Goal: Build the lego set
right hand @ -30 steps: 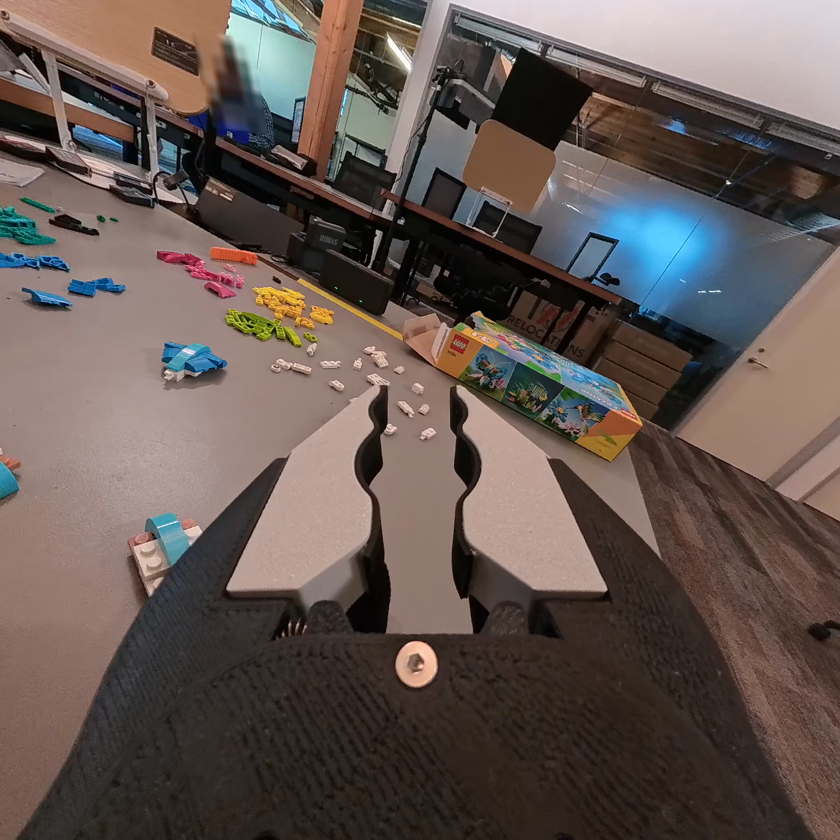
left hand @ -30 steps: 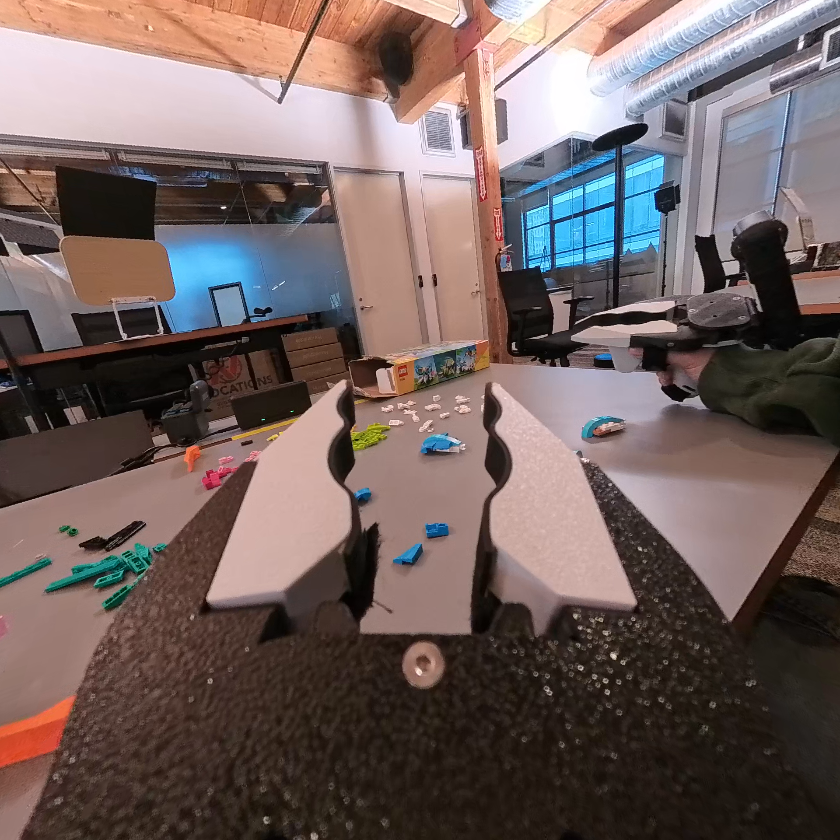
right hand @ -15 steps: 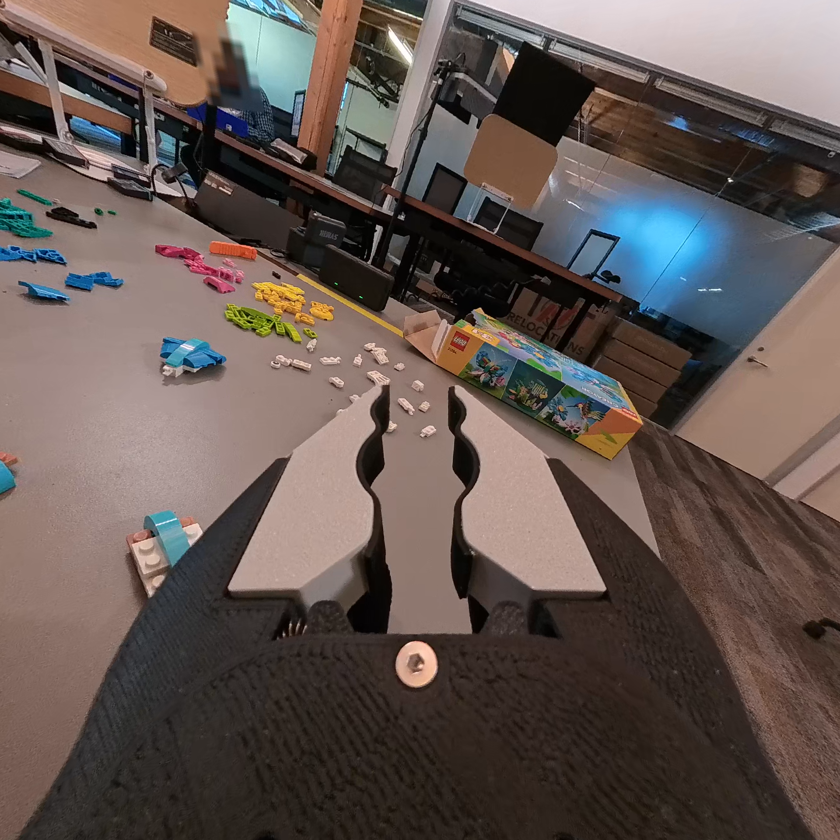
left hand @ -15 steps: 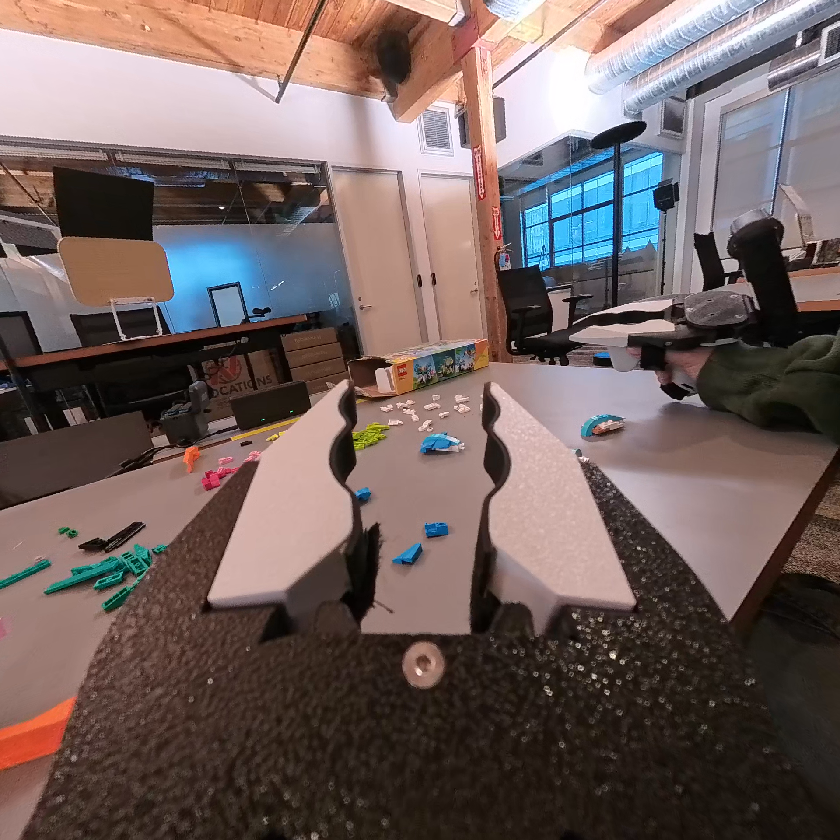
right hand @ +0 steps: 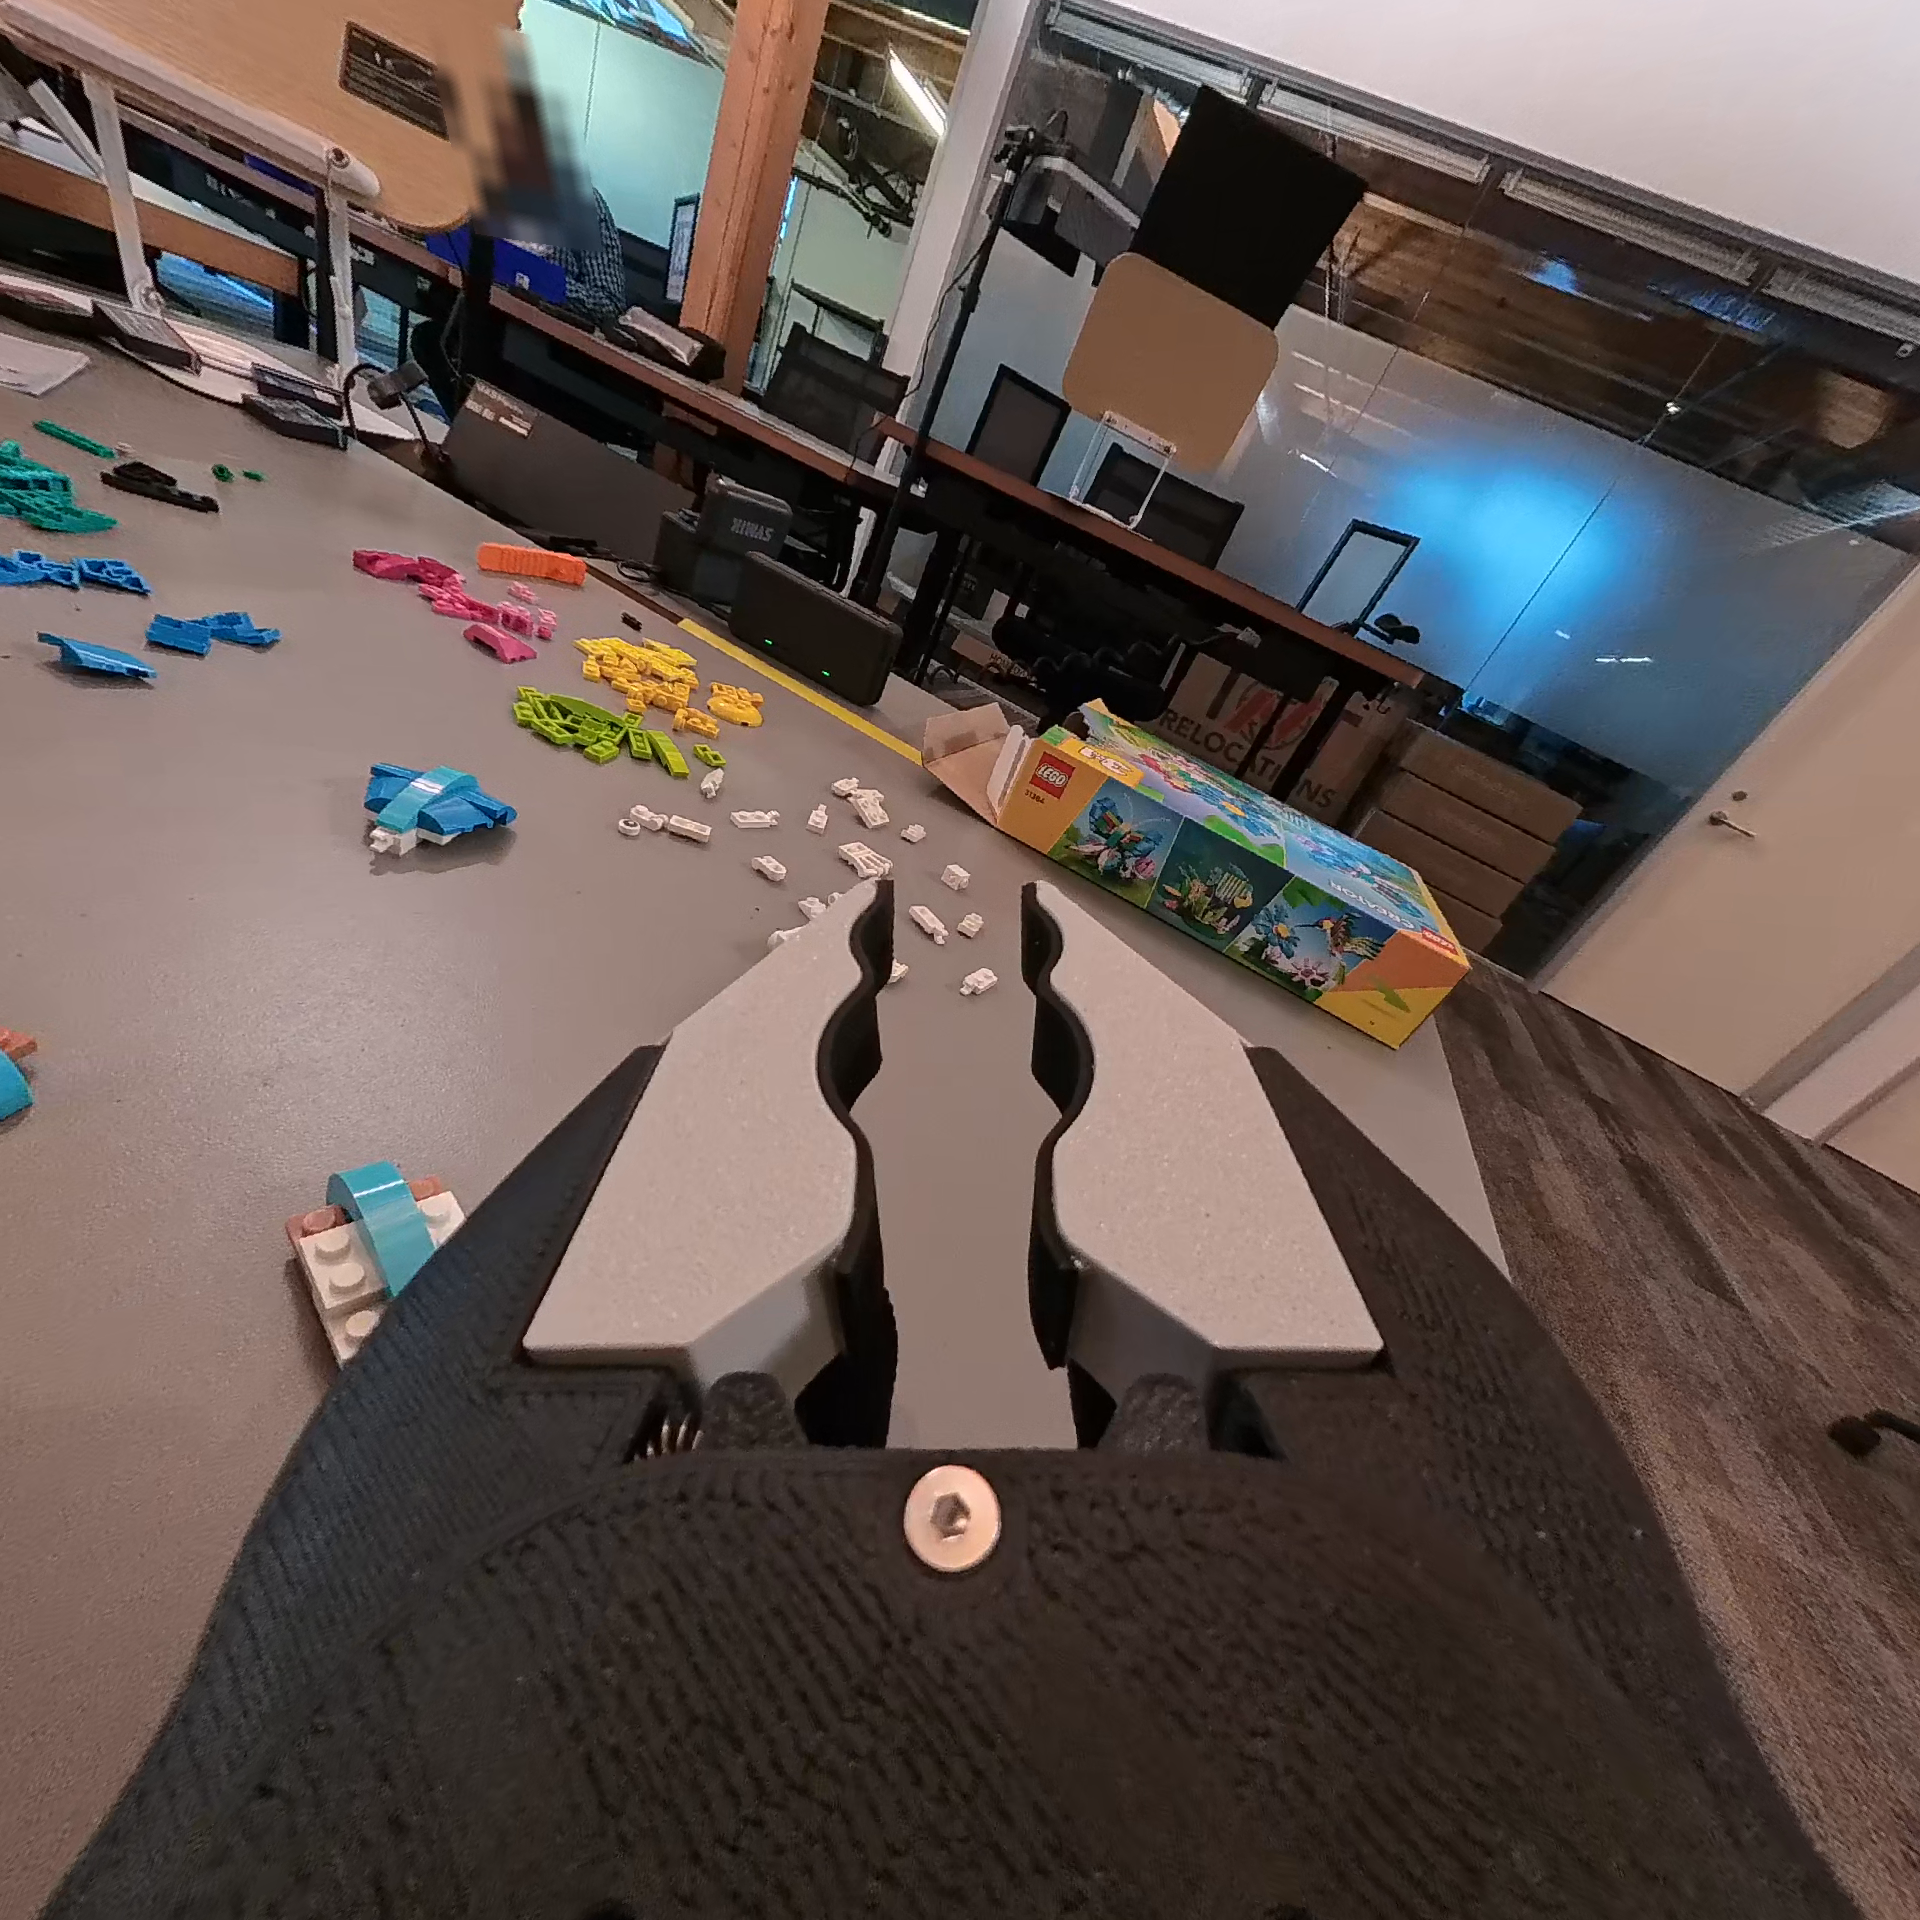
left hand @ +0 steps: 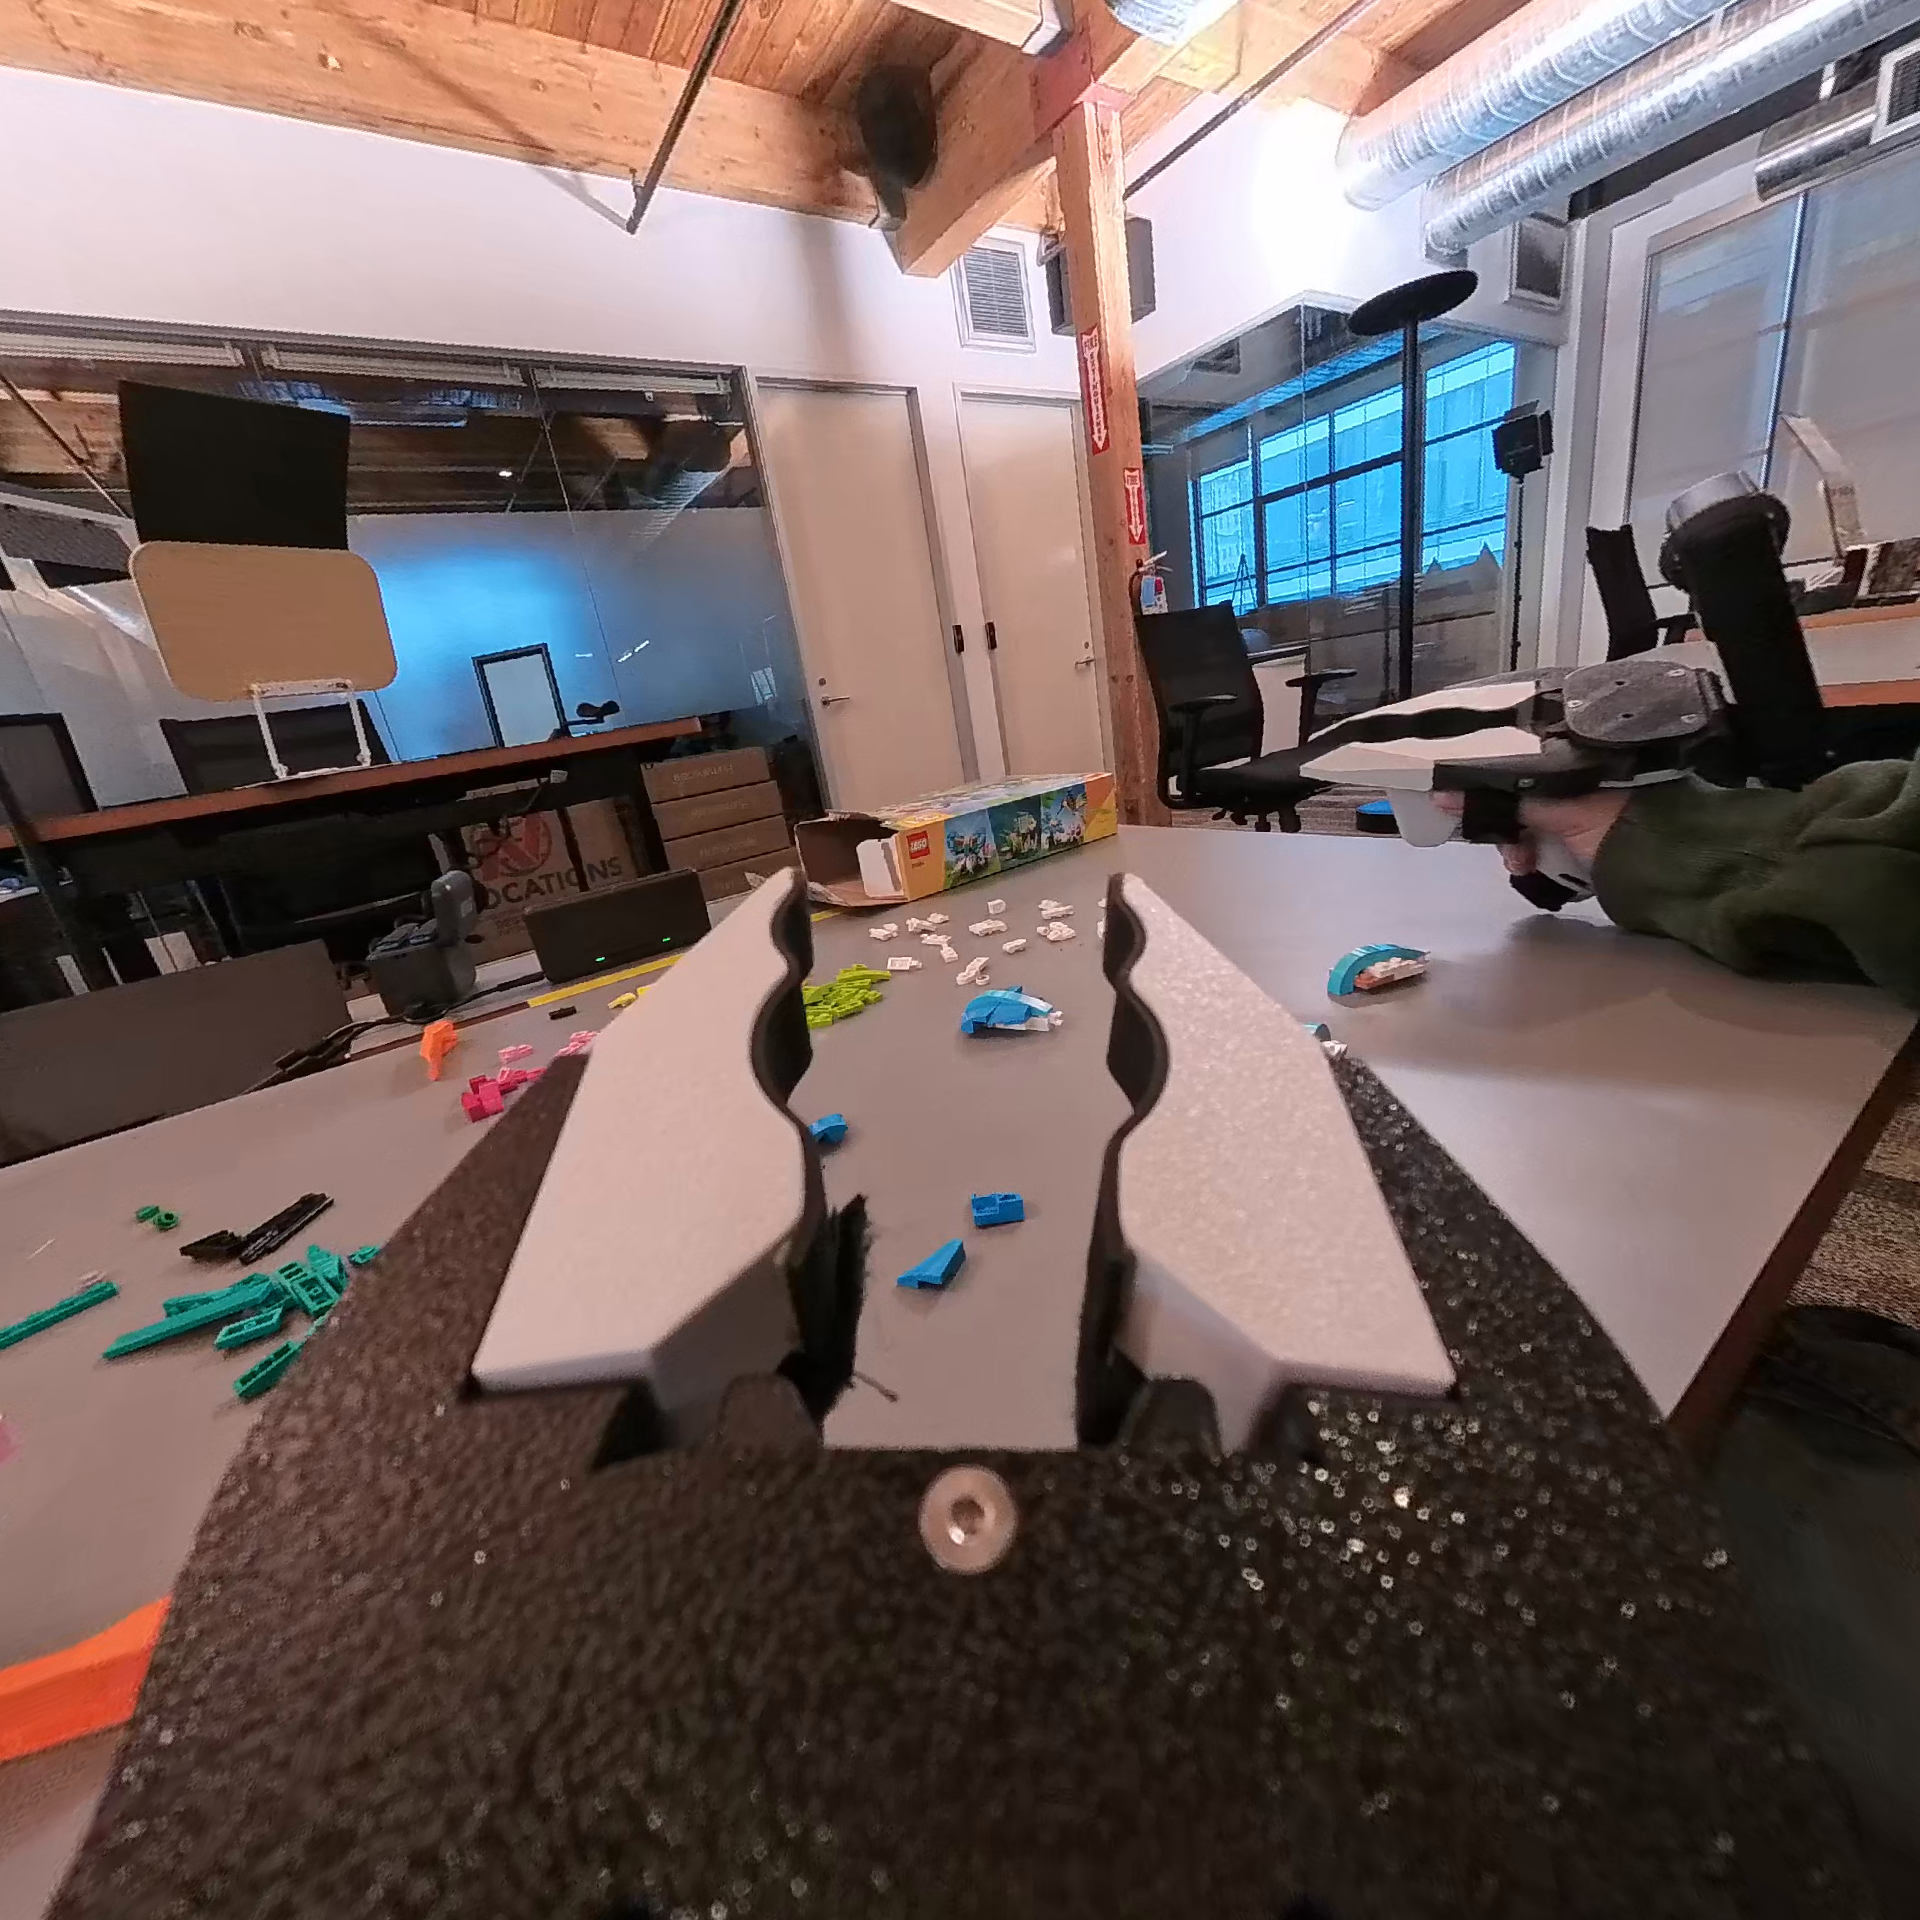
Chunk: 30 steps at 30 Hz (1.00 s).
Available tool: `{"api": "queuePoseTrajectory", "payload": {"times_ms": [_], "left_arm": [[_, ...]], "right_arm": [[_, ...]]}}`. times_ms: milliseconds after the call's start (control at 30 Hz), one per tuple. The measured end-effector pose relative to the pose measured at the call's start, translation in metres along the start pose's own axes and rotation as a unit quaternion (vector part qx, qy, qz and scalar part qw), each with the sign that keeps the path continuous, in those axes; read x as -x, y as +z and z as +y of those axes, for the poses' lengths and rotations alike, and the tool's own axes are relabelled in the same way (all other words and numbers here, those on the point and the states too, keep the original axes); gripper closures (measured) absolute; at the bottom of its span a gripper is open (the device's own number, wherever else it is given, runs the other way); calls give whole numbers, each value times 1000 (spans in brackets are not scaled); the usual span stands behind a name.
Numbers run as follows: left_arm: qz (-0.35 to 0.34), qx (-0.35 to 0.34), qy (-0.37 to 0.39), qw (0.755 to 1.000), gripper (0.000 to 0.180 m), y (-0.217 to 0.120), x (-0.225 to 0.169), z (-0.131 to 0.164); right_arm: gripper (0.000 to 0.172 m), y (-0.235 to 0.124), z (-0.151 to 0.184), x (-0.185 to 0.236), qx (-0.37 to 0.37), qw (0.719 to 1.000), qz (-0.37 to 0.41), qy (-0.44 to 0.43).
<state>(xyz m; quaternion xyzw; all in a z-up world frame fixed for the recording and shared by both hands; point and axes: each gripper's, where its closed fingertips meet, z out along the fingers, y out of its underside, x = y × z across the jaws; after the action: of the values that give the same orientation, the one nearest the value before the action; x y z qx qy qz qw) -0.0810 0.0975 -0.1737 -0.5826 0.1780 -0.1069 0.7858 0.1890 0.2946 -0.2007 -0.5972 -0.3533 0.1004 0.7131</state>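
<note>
- The left tongs hover over the grey bench, spread wide with nothing between them; small blue bricks lie below.
- The right tongs are held above the bench, narrowly apart and bare, over scattered white bricks.
- A bright toy box lies just beyond.
- A teal-and-white brick build sits beside the right tongs.

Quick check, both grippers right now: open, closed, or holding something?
Left gripper: open, holding nothing.
Right gripper: open with a narrower gap, holding nothing.
</note>
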Motion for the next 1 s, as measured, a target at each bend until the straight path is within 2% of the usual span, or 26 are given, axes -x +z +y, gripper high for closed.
{"api": "queuePoseTrajectory", "payload": {"times_ms": [733,800,833,933,1000], "left_arm": [[6,1,4,1000,126,1,-2,1],[31,35,30,998,133,-2,-6,2],[14,53,49,997,137,-5,3,-4],[-35,50,77,995,147,-21,44,-51],[-71,91,72,991,150,-31,87,-70]], "right_arm": [[148,0,0,0,2,1000,1,-3],[148,-1,-1,0,0,1000,3,-5],[148,-2,-2,-1,-2,1000,6,-7],[149,-3,-5,-1,-10,1000,7,-1],[149,-3,-7,2,-15,1000,0,7]]}}
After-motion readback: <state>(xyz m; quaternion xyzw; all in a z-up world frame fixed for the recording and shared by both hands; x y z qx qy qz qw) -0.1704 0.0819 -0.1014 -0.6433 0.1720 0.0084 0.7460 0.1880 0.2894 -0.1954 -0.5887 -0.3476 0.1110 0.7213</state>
